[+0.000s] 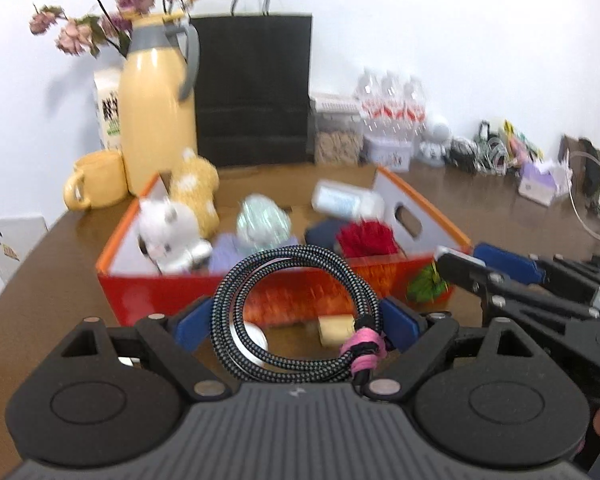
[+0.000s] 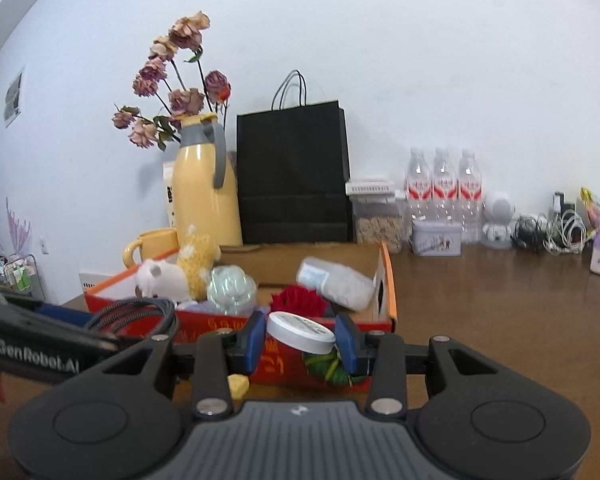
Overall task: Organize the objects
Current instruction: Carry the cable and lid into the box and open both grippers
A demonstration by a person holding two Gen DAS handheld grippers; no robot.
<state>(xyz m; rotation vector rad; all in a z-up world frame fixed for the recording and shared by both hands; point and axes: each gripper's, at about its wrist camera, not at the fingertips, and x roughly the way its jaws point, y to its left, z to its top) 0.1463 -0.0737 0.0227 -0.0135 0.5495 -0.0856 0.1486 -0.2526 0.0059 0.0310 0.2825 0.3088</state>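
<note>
Box sits mid-tabletop, already holding toys. We hold a coiled cable in the left hand-held gripper, a small round tin in the right hand-held gripper; clear the near wall first.

Yellow jug with dried flowers, black paper bag, three water bottles, cable tangle, along white wall

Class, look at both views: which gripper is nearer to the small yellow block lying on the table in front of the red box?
Left. The left gripper, holding the coiled cable, hangs right over the yellow block; the right gripper, holding a round tin, sits to its right.
</note>
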